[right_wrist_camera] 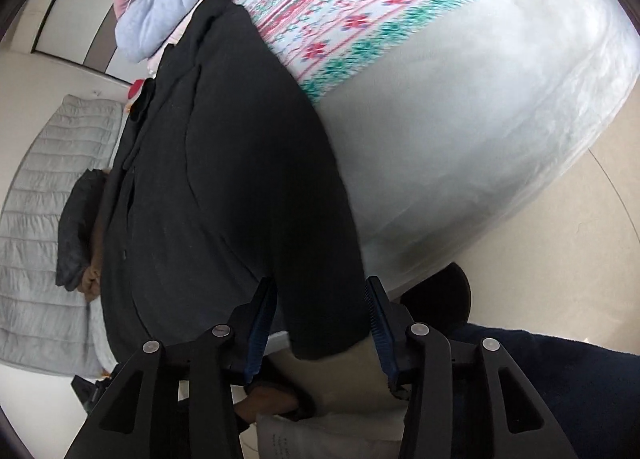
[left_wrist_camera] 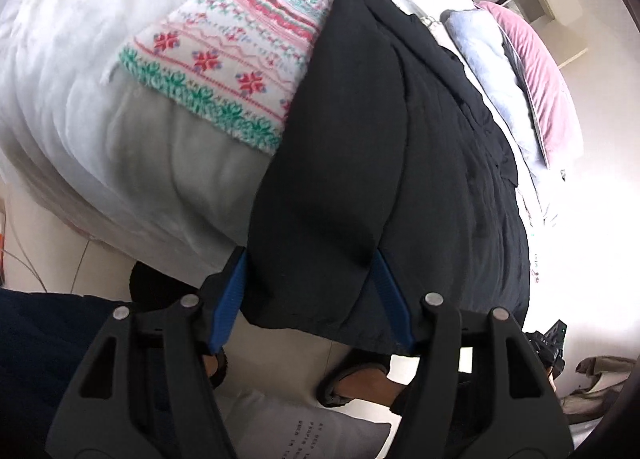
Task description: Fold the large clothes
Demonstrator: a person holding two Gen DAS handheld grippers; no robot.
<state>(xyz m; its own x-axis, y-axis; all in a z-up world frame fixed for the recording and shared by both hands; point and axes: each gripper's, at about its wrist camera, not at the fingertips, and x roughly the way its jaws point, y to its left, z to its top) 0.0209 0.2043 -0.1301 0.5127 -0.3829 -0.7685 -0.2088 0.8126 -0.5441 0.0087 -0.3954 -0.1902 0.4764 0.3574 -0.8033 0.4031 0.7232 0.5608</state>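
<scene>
A large black garment (left_wrist_camera: 380, 139) lies spread along the edge of the bed, its lower edge hanging over the side. In the left wrist view my left gripper (left_wrist_camera: 309, 259) has that hanging edge between its blue pads. The cloth fills the gap, touches both pads and hides the fingertips. In the right wrist view the black garment (right_wrist_camera: 224, 163) ends in a corner that sits between the pads of my right gripper (right_wrist_camera: 321, 283). Here too the cloth reaches from pad to pad. Both grippers point down over the bed's edge.
A patterned knit blanket (left_wrist_camera: 224, 59) lies on the white bed cover (left_wrist_camera: 60, 79) beside the garment. Blue (left_wrist_camera: 480, 59) and pink (left_wrist_camera: 540, 71) pillows sit at the far end. A person's sandalled foot (left_wrist_camera: 360, 383) and a printed cushion (left_wrist_camera: 304, 435) are below. A grey quilted mat (right_wrist_camera: 52, 199) covers the floor.
</scene>
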